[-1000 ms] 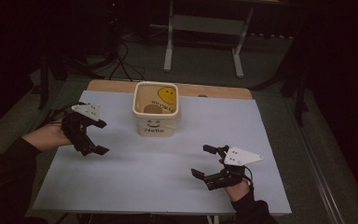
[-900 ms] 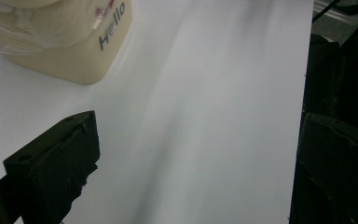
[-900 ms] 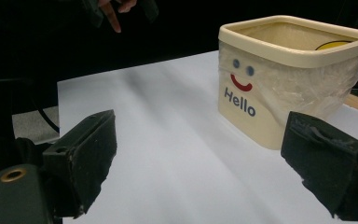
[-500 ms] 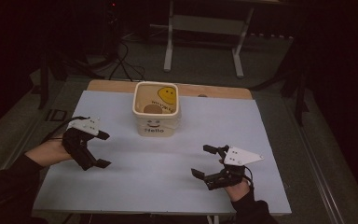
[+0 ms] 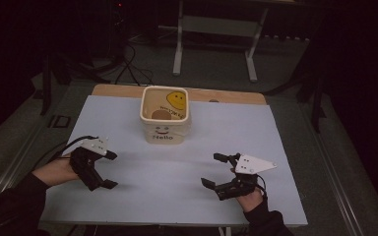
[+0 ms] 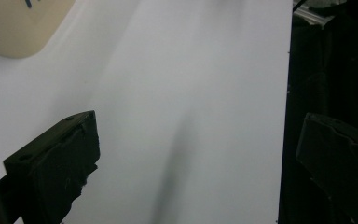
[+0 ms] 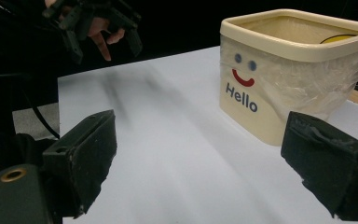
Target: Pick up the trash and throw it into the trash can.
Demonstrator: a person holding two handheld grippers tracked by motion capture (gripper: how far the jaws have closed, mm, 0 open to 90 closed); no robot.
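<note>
Looking down from the high view, I see my left gripper [image 5: 109, 169] low over the white table sheet [image 5: 157, 196], with its jaws spread wide and nothing between them. My left hand [image 5: 54, 171] holds it from behind. My right gripper [image 5: 215, 170] sits on the other side, well apart from the left one. Its jaws are spread wide too, and they hold nothing.

The cream tub [image 5: 166, 118] stands upright on the sheet, ahead of both sets of fingers and about midway between them. It touches neither gripper. It says "Hello" under a little smiling face, and a yellow smiley shows on its inside wall. Something round and brown lies at the bottom, but I cannot tell what it is.

In the right gripper view, the tub [image 7: 293, 70] stands beyond the jaw at the right side of the picture, with clear film wrapped around its wall. In the left gripper view, a corner of the tub [image 6: 21, 25] sits past the jaw at the left side.
</note>
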